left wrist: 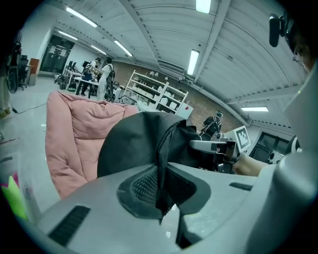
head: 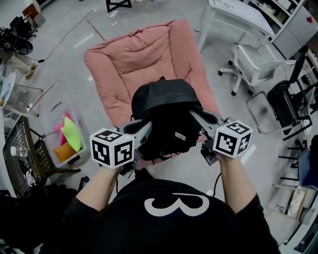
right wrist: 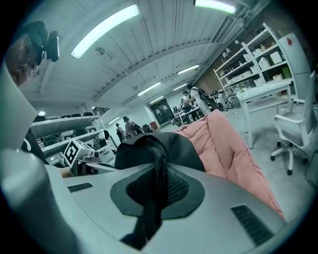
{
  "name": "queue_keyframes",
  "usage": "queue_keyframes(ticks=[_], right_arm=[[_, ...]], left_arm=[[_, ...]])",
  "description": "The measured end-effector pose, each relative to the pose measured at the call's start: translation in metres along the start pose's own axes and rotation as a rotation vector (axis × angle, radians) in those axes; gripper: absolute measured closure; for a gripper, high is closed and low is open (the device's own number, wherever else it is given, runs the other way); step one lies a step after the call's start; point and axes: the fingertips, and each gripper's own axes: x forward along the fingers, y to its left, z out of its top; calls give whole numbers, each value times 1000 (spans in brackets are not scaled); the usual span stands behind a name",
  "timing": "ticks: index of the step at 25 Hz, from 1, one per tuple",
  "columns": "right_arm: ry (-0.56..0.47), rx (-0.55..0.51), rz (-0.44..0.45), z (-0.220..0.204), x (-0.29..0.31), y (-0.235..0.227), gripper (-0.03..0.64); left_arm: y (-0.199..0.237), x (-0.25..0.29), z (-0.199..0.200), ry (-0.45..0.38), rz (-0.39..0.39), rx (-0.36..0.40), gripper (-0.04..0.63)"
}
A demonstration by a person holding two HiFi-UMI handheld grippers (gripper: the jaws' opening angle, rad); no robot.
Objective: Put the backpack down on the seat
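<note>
Over the seat (head: 134,59): black backpack (head: 166,116), held up by its front edge, seemingly not resting on the pink padding yet.
Left tongs (head: 142,132): closed tight on a black strap (left wrist: 162,163), pinched dead centre.
Right tongs (head: 202,123): likewise clamped on a second strap (right wrist: 158,188).
Risk, slip: thin webbing in a narrow pinch; could slide out under the load if jerked, dropping one side.
Risk, missed landing: hangs close to the front lip; lowered straight down, may catch the edge and roll to the floor (head: 64,59); probably wants carrying further forward first.
Risk, topple: soft, sloping padding; let go upright, likely to tip over or slump.
Risk, snag: webbing could stay caught on release and drag everything back out.
Count, backpack: one.
Count, seat: one.
Count, tongs: two, both occupied.
Count, webbing gripped: two lengths, one per side.
Count, surroundings: one white desk (head: 233,10), one white chair (head: 253,62), one black chair (head: 283,106), one clear bin (head: 52,124) of coloured things, one dark basket (head: 25,144).
</note>
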Motion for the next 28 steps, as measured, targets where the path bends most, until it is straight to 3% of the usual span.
queue_keyframes(ticks=[13, 28], right_arm=[[10, -12, -155, 44, 109, -76, 591], [31, -9, -326, 23, 210, -189, 591]], left_arm=[[107, 75, 63, 59, -5, 77, 568], [199, 179, 68, 126, -25, 136, 568]])
